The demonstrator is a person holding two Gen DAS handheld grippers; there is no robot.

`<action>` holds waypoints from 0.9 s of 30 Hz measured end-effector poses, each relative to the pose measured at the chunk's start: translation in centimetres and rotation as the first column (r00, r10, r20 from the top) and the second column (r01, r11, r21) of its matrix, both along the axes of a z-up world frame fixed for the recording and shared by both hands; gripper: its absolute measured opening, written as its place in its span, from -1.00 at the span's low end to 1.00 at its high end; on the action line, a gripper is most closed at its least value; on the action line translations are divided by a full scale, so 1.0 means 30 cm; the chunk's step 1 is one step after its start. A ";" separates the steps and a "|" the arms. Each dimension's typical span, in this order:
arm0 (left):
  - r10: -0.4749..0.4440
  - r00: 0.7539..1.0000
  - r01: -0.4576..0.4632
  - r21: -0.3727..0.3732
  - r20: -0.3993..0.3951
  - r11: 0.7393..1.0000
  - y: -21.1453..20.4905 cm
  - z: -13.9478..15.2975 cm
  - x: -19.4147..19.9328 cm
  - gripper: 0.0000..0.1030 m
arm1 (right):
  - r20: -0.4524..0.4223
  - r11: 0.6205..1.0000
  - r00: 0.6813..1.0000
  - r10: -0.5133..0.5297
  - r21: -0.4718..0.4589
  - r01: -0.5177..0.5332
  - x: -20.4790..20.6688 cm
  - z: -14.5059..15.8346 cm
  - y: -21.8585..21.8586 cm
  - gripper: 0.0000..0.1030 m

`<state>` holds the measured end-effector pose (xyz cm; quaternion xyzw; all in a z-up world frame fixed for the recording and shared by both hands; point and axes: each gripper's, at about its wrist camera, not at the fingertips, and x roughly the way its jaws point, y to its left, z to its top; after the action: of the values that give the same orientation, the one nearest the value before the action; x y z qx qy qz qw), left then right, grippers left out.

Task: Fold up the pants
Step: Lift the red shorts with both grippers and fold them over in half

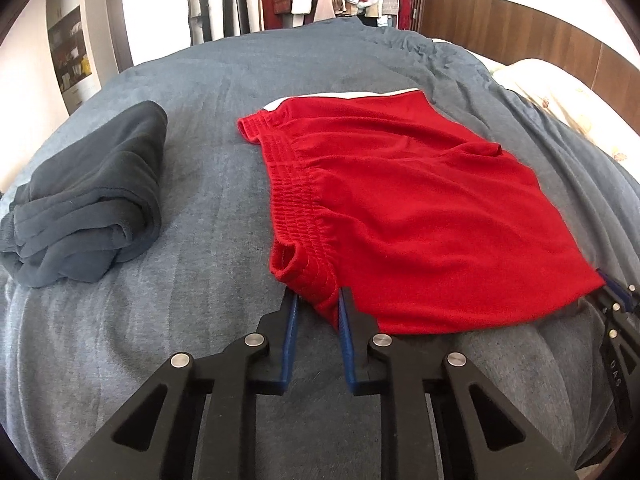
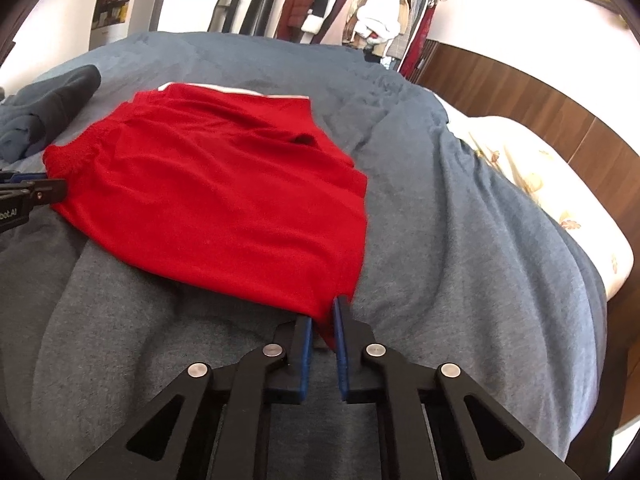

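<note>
A home bedroom: a wide bed under a grey-blue fabric cover (image 1: 224, 80), a wooden headboard (image 2: 500, 80), a rail of hanging clothes (image 2: 360, 4).

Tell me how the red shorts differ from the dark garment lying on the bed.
The red shorts are bright red with a white strip at the far edge; the dark garment is plain charcoal. The shorts lie spread in a flat layer, while the dark garment is folded into a thick bundle. The shorts have their near corners pinched by the left tool and right tool; the dark garment lies untouched. Both rest on the grey blanket.
</note>
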<state>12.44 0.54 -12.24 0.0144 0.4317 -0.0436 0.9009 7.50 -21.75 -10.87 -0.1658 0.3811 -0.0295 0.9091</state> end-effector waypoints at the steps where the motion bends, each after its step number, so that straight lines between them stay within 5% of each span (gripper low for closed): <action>1: 0.002 1.000 -0.002 0.001 0.003 1.000 -0.001 0.004 -0.002 -0.63 | 0.009 1.000 1.000 -0.001 -0.008 0.002 -0.005 0.007 0.000 -0.84; 18: 0.058 0.997 -0.055 -0.067 0.052 0.996 0.063 0.110 -0.036 -0.77 | 0.117 0.997 0.991 0.059 0.039 -0.064 -0.011 0.215 0.008 -0.88; 27: 0.059 0.996 -0.056 -0.051 0.067 0.997 0.071 0.125 -0.087 -0.81 | 0.088 0.992 0.992 0.093 0.077 -0.099 -0.091 0.239 0.025 -0.89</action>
<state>9.84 2.67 -8.50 -0.0189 0.3994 -0.0277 0.9161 4.78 -21.01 -3.70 -0.1453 0.3350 0.0229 0.9307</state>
